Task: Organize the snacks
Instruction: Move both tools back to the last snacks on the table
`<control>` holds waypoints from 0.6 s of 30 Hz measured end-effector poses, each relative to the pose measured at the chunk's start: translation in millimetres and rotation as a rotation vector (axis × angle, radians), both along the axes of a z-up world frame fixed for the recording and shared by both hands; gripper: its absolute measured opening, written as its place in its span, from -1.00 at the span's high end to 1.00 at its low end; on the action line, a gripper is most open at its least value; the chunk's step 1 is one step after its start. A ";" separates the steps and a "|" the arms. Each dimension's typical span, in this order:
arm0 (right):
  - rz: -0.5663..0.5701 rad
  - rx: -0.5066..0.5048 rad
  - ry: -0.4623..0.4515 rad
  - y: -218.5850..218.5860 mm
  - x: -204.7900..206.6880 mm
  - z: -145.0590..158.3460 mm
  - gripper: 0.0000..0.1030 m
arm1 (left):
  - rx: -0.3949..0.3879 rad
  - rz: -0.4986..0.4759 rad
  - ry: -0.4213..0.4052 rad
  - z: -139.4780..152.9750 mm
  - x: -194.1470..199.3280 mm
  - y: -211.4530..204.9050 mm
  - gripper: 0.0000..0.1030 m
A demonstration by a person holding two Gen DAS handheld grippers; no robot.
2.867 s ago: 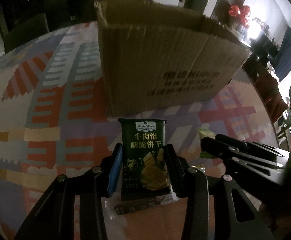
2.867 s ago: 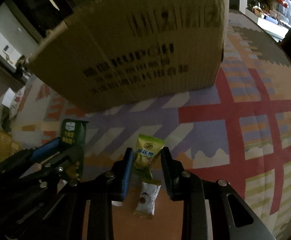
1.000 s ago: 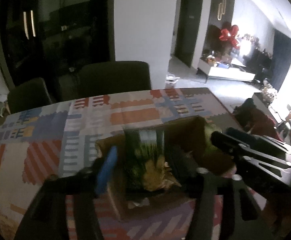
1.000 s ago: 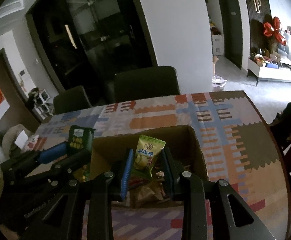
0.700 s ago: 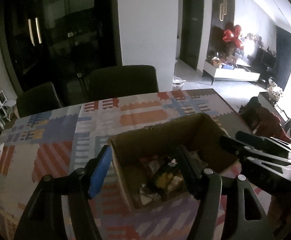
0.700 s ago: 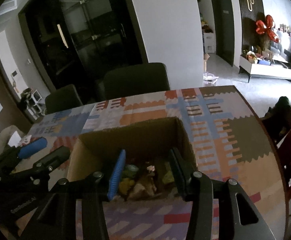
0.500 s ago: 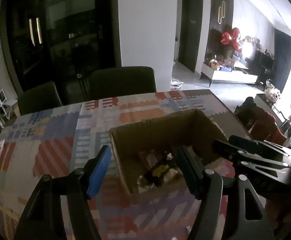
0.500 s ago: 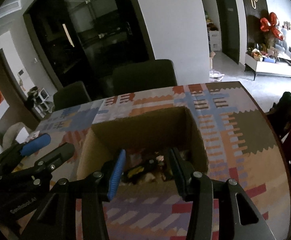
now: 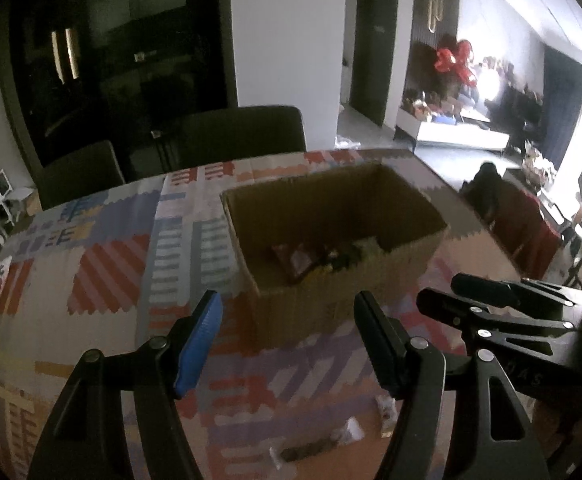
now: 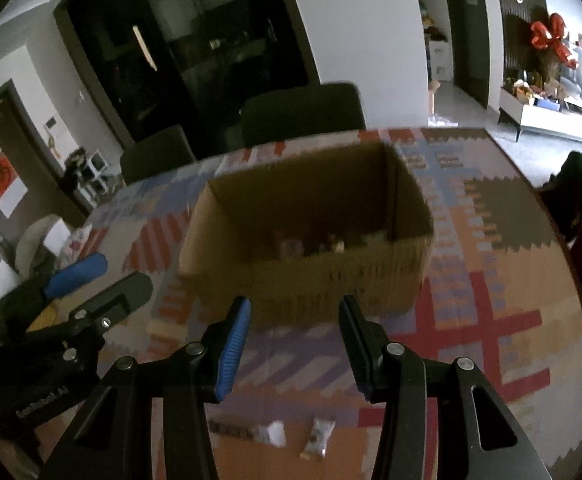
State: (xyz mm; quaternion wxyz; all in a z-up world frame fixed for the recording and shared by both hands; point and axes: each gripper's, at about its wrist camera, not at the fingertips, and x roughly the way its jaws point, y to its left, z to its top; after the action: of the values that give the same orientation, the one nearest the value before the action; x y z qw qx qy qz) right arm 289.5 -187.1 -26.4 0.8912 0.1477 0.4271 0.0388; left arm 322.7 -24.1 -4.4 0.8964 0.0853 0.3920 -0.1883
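An open cardboard box (image 9: 395,280) stands on the patterned table, with several snack packets (image 9: 323,258) inside; it also shows in the right wrist view (image 10: 331,280). My left gripper (image 9: 289,312) is open and empty, held in front of and above the box's near wall. My right gripper (image 10: 293,318) is open and empty, also in front of the box. Loose small snack packets lie on the table below the grippers: a white one (image 10: 317,438), a dark bar (image 10: 231,428), and packets (image 9: 385,414) in the left wrist view.
The table has a colourful patchwork cloth (image 9: 111,256). Dark chairs (image 9: 243,136) stand at its far side. The right gripper's body (image 9: 503,320) shows at the right of the left wrist view; the left gripper's body (image 10: 75,304) at the left of the right wrist view.
Both grippers let their snack packets drop into the box, opened, and have pulled back and down, so the box now sits farther away and the loose packets on the table show.
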 end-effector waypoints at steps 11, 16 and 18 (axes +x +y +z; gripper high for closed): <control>0.008 -0.007 0.123 10.6 -26.6 -44.4 0.09 | 0.040 -0.051 0.094 -46.1 -28.6 9.3 -0.31; 0.018 -0.023 0.173 17.1 -35.4 -65.7 0.09 | 0.067 -0.095 0.102 -65.9 -40.7 9.3 -0.31; 0.026 -0.031 0.196 20.4 -38.7 -75.0 0.09 | 0.077 -0.114 0.109 -74.4 -44.5 9.6 -0.31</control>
State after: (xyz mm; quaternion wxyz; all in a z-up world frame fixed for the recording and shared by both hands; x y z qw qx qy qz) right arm 250.8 -166.7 -101.3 0.8469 0.1313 0.5145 0.0290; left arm 278.2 -14.5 -78.9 0.8576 0.1318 0.4416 -0.2282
